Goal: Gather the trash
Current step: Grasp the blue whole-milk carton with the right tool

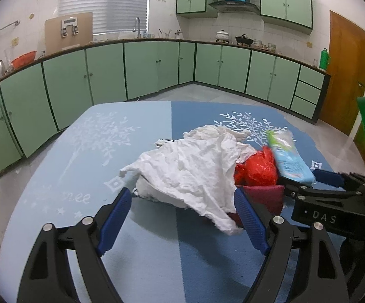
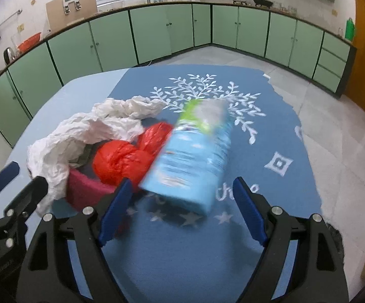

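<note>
Trash gathering, deposit step: blue packet (image 2: 192,161) blurred, apparently dropping at the red bin (image 2: 86,192).
Both tongs, left (image 1: 182,219) and right (image 2: 180,212), apart, empty; white paper (image 1: 190,169) draped over bin, red bag (image 1: 257,169) inside. Next, by judgement: tuck paper in.

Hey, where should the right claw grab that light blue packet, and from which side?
Grip the light blue packet across its width near the lower end, coming from the near side where the right claw already faces it with open jaws. It lies tilted, its upper part leaning by the red bag, so the near end looks freest. The packet is blurred, so its exact pose is uncertain.
</note>
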{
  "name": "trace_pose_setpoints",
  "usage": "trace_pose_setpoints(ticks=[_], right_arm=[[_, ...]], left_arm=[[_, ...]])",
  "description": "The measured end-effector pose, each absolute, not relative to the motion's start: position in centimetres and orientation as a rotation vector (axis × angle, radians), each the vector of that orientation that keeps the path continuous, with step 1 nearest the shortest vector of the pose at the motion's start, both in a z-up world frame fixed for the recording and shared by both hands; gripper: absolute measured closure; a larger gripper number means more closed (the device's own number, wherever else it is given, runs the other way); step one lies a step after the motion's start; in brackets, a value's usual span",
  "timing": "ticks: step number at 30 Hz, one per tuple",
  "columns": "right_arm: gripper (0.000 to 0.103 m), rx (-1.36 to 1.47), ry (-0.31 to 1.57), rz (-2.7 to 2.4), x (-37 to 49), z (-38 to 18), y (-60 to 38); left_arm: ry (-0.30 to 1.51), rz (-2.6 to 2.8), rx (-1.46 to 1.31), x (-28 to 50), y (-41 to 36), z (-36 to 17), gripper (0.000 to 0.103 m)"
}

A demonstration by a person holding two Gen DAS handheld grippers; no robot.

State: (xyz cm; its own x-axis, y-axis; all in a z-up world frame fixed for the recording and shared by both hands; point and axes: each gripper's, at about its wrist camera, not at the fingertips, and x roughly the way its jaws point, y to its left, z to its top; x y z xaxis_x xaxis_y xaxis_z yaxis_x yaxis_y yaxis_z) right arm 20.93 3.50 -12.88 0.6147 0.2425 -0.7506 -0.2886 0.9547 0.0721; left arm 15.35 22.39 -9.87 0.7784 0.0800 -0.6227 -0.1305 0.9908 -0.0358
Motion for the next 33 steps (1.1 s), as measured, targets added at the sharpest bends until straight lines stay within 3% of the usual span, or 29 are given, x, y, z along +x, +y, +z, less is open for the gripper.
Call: trace_pose_setpoints(ticks=[16,24,26,28,33], right_arm=[[0.027,-0.015,0.900,0.209,21.8,-13.8,-1.9],[0.026,-0.031,0.868,0.242,22.9,-13.9,0.0],[0.033,-0.046,0.879,0.232,23.3,-14.2,0.2],[0.052,-0.047,0.901,0.245,23.6,-14.7,0.0],[0.054,-0.035,0.885,0.280,23.1,-14.4,-0.7]], left_arm=[[0.682,0.106,-0.094,15.6,22.6,-10.3,0.021],[0.673,0.101,-0.079,15.6,22.0,-10.0,0.021],[0.670,0.098,-0.075,15.6,21.7,-9.8,0.021],[0.671,0.094,-0.067,15.8,21.4,-9.8,0.021],[0.665,0.101,-0.026,17.2,20.4,-9.5,0.021]])
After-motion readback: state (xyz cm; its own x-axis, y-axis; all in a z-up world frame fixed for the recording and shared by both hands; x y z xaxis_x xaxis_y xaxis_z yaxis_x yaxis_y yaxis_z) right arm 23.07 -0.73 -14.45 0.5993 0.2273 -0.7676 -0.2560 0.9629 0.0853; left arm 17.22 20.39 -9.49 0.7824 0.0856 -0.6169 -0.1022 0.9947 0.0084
